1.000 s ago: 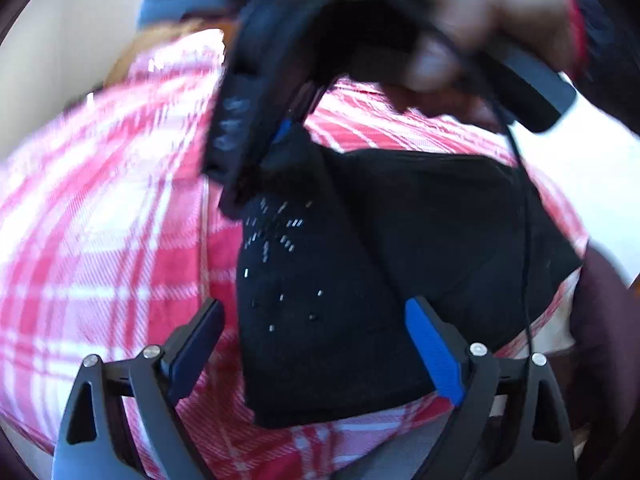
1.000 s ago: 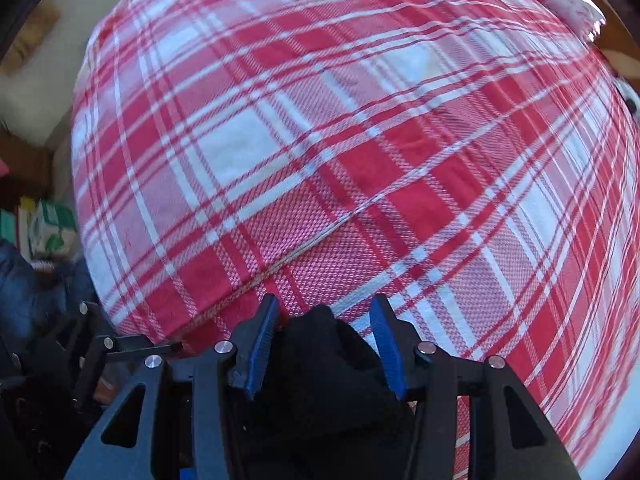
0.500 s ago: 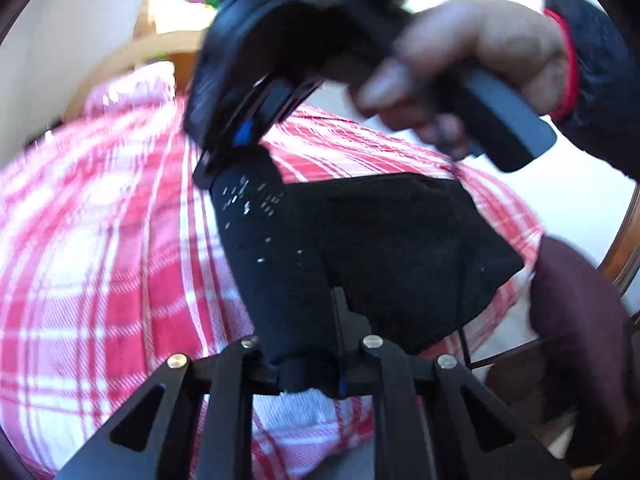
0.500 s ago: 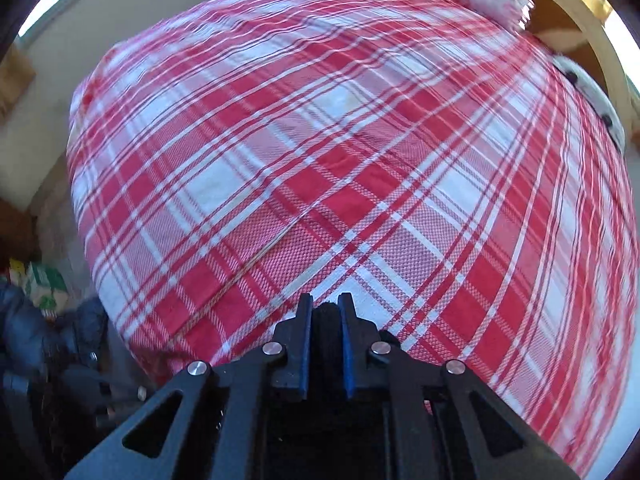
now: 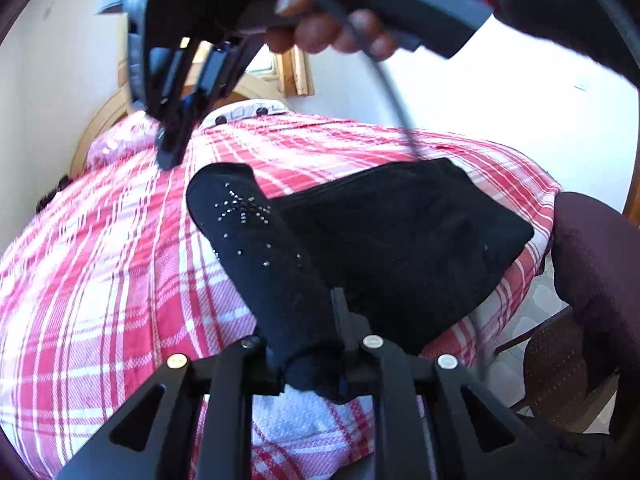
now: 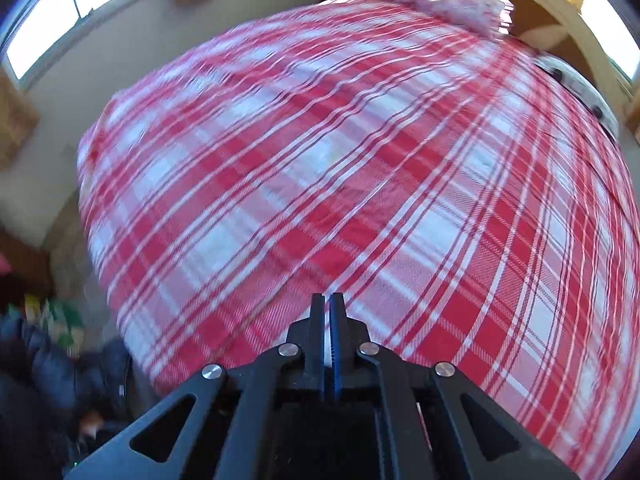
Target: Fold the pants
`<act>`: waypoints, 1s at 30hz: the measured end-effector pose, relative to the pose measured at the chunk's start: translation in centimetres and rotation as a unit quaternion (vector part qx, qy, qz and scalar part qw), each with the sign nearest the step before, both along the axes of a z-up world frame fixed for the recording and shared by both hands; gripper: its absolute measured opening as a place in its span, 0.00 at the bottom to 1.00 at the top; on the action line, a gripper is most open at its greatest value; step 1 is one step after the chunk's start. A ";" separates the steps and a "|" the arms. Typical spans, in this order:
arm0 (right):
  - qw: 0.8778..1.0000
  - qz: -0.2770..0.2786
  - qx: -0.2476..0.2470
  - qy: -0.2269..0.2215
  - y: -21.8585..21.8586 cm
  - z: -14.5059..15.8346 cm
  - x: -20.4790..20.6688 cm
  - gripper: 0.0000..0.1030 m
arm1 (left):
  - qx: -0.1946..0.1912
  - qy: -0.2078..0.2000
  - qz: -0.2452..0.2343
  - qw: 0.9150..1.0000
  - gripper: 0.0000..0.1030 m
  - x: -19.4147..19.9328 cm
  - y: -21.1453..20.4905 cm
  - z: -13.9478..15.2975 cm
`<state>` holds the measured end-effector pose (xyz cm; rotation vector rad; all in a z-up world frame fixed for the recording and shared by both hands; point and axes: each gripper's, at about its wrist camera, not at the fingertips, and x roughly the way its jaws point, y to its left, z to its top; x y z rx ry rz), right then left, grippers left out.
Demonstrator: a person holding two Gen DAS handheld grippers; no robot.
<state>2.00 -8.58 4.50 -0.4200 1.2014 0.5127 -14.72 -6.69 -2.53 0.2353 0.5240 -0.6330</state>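
Observation:
Black pants (image 5: 400, 236) with small silver studs lie on the red and white plaid bed (image 5: 100, 272). My left gripper (image 5: 310, 344) is shut on a bunched part of the pants, which rises from the jaws as a thick roll with its far end free. My right gripper (image 5: 170, 156) hangs above the bed, past the roll's far end and apart from it, held by a hand. In the right wrist view my right gripper (image 6: 328, 312) is shut with nothing between the fingers, and no pants show there.
A dark maroon chair (image 5: 592, 280) stands off the bed's right edge. A pink pillow (image 6: 456, 8) and wooden headboard (image 6: 560, 12) are at the far end. Dark clothes and clutter (image 6: 48, 380) lie on the floor at the left.
My left gripper closed on the pants and lifted a bunched roll. My right gripper closed on the fabric, then came off it and rose above the bed, now shut and empty.

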 end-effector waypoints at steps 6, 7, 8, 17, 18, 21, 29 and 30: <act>0.980 0.144 -0.089 0.107 4.1 -2.4 -5.8 0.03 | -0.001 -0.016 -0.013 1.000 0.17 -1.5 -0.6 -0.4; 0.972 0.157 -0.136 0.114 4.6 -3.6 -6.1 0.03 | -0.001 -0.019 -0.015 1.000 0.17 -1.6 -0.6 -0.3; 0.959 0.162 -0.203 0.115 4.7 -5.0 -6.2 0.03 | -0.002 -0.021 -0.020 1.000 0.17 -1.8 -0.7 -0.2; 0.963 0.012 -0.268 -0.025 -1.3 -4.5 0.4 0.03 | -0.004 0.000 0.015 1.000 0.20 -0.1 1.7 -0.8; 0.976 -0.014 -0.215 -0.039 -2.0 -2.9 0.5 0.03 | -0.006 0.014 0.031 0.999 0.22 0.7 2.5 -1.1; 0.989 -0.108 -0.060 -0.078 -5.8 1.6 -0.7 0.03 | -0.027 0.088 0.052 0.994 0.31 3.3 5.1 -2.5; 0.956 -0.255 0.077 -0.120 -16.7 1.2 -8.1 0.05 | -0.068 0.090 0.120 0.986 0.72 4.8 10.6 -1.5; 0.950 -0.272 0.093 -0.124 -18.3 1.1 -9.5 0.07 | -0.075 0.090 0.132 0.984 0.72 5.3 11.2 -1.1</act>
